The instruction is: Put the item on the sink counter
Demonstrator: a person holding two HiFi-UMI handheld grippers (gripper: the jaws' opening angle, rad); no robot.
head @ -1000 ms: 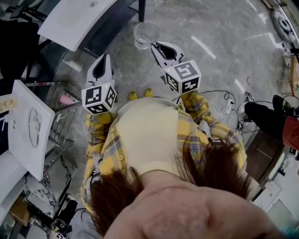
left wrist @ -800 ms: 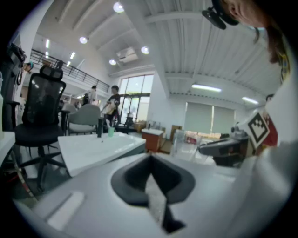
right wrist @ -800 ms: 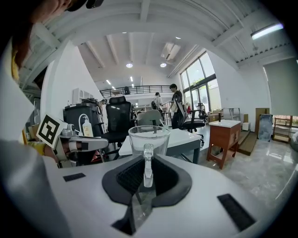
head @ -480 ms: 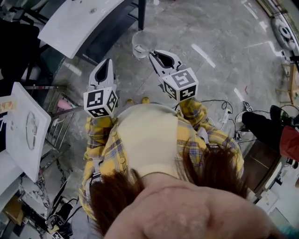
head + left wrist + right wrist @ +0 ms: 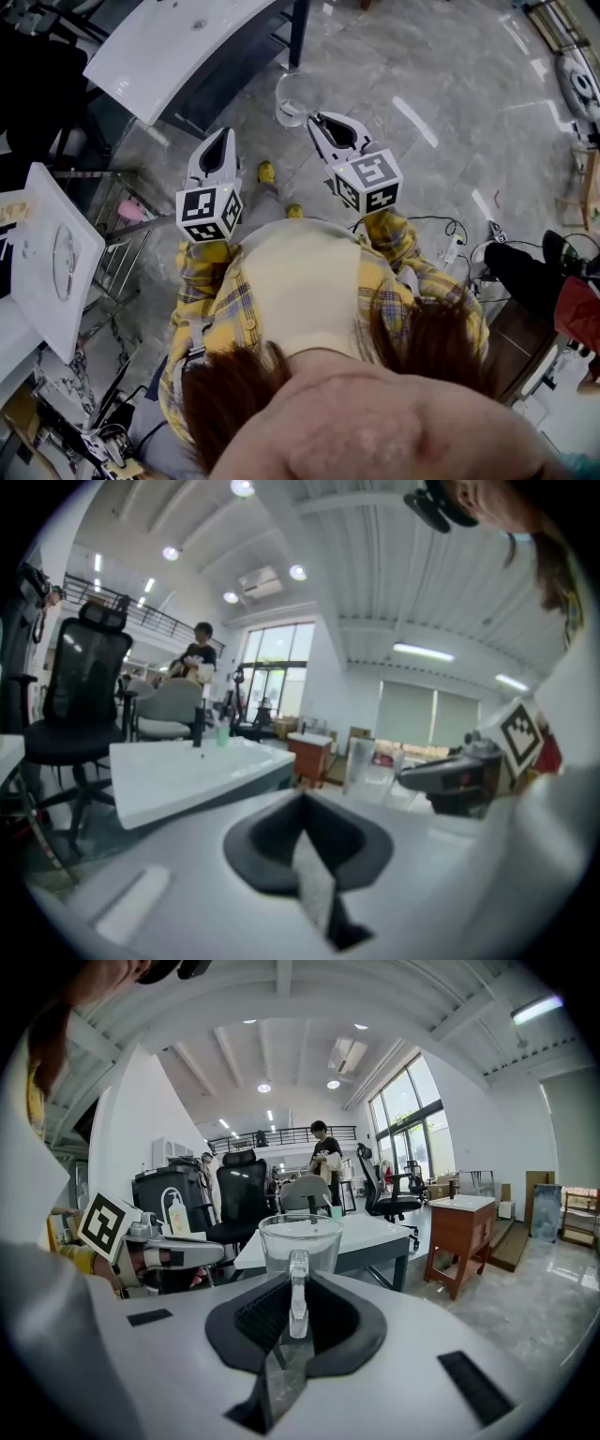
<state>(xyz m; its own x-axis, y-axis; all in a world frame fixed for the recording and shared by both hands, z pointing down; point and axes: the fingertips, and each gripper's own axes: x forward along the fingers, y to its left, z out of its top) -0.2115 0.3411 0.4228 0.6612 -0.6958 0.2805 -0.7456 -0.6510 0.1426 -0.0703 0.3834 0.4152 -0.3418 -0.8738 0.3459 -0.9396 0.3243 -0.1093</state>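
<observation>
One cup hangs by its handle in the right gripper's clamped jaws, over the floor just off the counter. Left gripper is beside it, its jaws pressed together.

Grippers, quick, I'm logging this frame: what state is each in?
Left gripper: shut, empty.
Right gripper: shut on the glass cup's handle.

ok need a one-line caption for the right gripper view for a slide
Right gripper shut on the handle of a clear glass cup, with the white sink counter just beyond.
</observation>
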